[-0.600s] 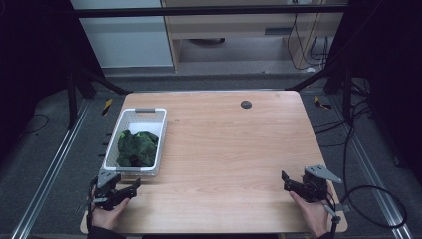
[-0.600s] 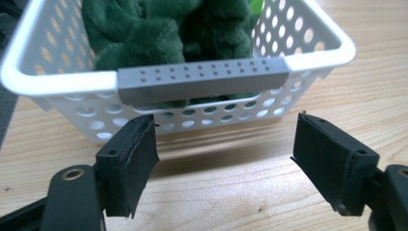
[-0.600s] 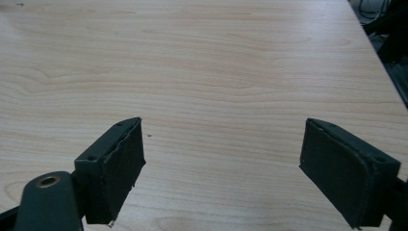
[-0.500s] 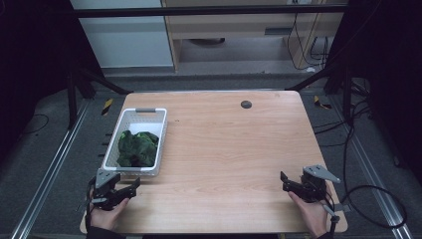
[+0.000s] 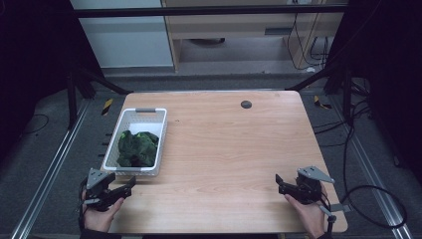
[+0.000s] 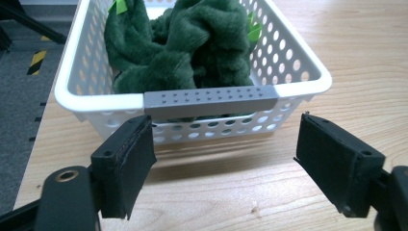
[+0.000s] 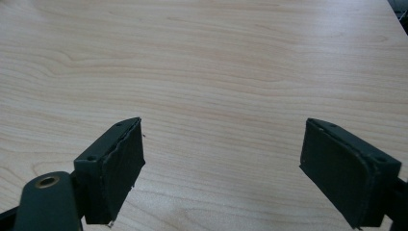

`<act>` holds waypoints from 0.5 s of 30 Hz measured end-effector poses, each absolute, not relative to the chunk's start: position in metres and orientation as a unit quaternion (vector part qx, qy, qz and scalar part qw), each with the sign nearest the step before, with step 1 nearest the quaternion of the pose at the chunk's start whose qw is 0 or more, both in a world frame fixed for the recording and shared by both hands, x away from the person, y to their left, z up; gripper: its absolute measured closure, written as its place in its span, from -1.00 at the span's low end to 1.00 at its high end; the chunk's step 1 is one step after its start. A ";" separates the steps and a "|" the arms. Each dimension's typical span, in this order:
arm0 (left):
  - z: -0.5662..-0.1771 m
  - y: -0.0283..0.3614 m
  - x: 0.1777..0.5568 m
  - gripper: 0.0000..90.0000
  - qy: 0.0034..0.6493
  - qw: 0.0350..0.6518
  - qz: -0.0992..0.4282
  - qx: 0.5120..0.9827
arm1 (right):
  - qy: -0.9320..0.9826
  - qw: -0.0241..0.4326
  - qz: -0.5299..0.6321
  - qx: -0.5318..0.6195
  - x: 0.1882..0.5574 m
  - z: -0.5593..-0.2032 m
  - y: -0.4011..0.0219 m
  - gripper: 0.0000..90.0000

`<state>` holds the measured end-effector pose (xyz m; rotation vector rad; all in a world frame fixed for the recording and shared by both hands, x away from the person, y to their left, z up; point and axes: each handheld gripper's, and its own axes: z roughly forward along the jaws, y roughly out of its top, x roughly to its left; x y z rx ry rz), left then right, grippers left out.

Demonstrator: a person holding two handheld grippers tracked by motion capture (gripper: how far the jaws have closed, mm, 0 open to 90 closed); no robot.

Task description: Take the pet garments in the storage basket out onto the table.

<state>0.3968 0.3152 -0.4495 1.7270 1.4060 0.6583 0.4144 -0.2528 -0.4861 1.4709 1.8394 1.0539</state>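
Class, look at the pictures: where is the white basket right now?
In the high view the white basket sits on the left side of the wooden table, holding a green plush cloth; its grey-handled near end lies just ahead of the left gripper.

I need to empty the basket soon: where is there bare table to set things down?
Bare wood runs from the white basket right to the table edge, up to the dark disc. Crowded only on the left, around the basket and the left hand-held gripper.

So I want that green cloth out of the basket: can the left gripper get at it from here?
Probably yes. The left gripper is open right at the basket, whose top is uncovered; the green cloth piles above the rim, though the near wall means reaching over.
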 end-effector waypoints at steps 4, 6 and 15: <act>-0.444 0.314 0.396 -0.56 0.551 0.403 0.263 0.682 | 0.688 0.275 0.389 0.547 0.415 -0.487 -0.252 -0.66; -0.441 0.315 0.396 -0.57 0.550 0.406 0.265 0.680 | 0.688 0.275 0.389 0.547 0.415 -0.487 -0.252 -0.66; -0.430 0.315 0.398 -0.60 0.545 0.413 0.262 0.680 | 0.693 0.275 0.380 0.548 0.415 -0.490 -0.253 -0.68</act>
